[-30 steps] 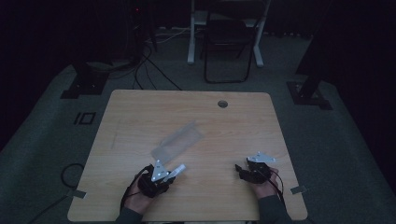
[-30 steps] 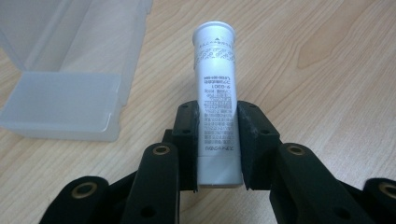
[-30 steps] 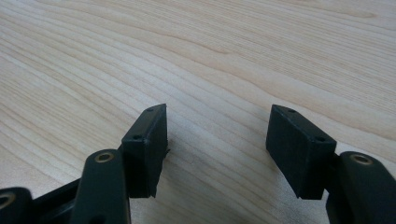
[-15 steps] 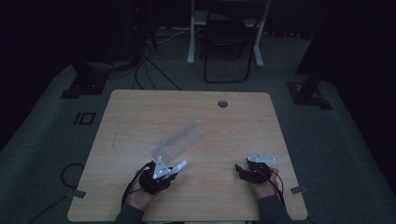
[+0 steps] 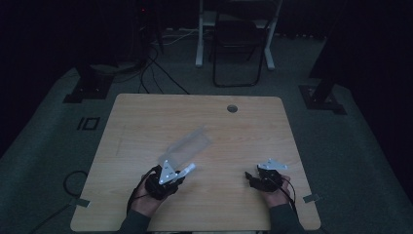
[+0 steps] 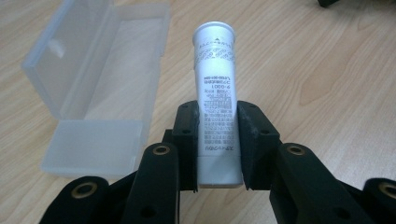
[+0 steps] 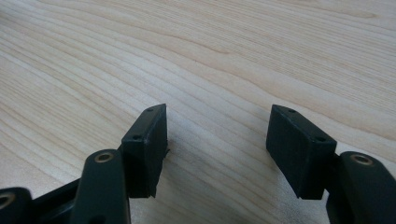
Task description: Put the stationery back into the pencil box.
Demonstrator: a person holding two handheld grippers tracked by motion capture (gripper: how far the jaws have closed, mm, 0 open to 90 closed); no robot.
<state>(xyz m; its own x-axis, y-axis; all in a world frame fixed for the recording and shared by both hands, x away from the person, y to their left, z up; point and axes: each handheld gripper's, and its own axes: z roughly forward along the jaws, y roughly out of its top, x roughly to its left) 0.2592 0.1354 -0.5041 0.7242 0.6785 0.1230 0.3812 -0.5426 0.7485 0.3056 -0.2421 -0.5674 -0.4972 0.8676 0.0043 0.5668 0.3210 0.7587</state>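
Note:
My left gripper (image 6: 218, 140) is shut on a silver tube (image 6: 215, 84) with black print; both pads press its sides and its flat crimped end points away from me. In the high view that left gripper (image 5: 176, 176) sits near the table's front left, the tube (image 5: 188, 168) sticking out toward the right. A clear plastic case (image 6: 100, 84) lies open on the wood just left of the tube; from above the case (image 5: 189, 146) lies just beyond the left gripper. My right gripper (image 7: 217, 135) stands open over bare wood with nothing between its pads, at the front right (image 5: 251, 178).
The wooden table (image 5: 146, 117) has a round cable hole (image 5: 232, 108) near its far edge. A folding chair (image 5: 238, 48) and a desk frame stand on the dark floor beyond it, with cables (image 5: 156, 63) to the far left.

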